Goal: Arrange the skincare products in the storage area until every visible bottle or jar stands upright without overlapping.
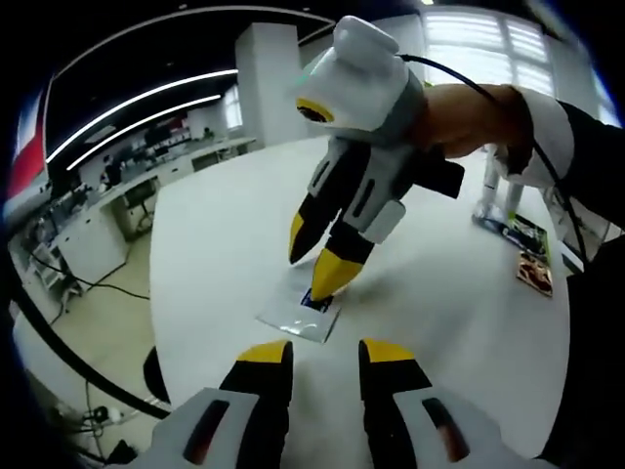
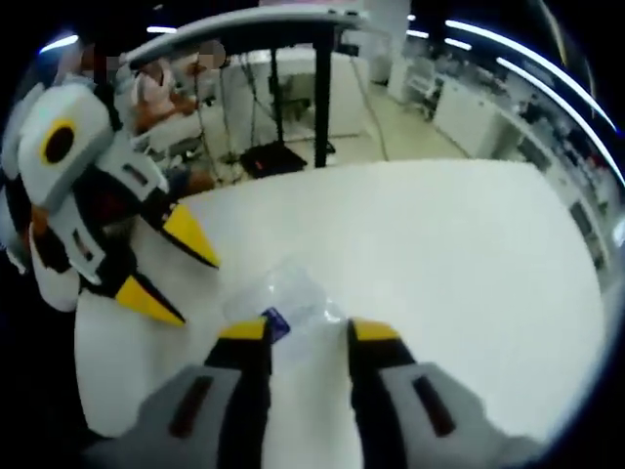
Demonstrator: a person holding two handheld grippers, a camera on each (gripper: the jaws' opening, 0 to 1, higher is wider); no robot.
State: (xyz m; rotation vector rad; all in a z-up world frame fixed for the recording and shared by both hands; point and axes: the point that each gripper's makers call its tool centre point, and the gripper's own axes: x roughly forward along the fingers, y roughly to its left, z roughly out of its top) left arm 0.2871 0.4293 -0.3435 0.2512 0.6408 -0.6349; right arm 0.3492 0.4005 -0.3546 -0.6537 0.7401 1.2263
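Observation:
A clear, flat skincare item point(image 1: 301, 313) with a small blue label lies on the white table point(image 1: 225, 234). My right gripper point(image 1: 314, 256) comes down onto it from above in the left gripper view. Its jaws are open, and the lower yellow tip touches the item's far end. In the right gripper view the same item point(image 2: 288, 293) lies just ahead of my right gripper point(image 2: 311, 332), partly between its spread jaws. My left gripper point(image 1: 325, 354) is open with nothing between its jaws, a little short of the item. It enters the right gripper view as the left gripper point(image 2: 171, 266), beside the item.
White upright bottles point(image 1: 498, 195) and flat colourful packets point(image 1: 532, 272) sit at the table's far right. A hand and dark sleeve point(image 1: 586, 156) hold the right gripper. The table edge curves along the left. A black stand leg point(image 2: 322, 98) rises beyond the table.

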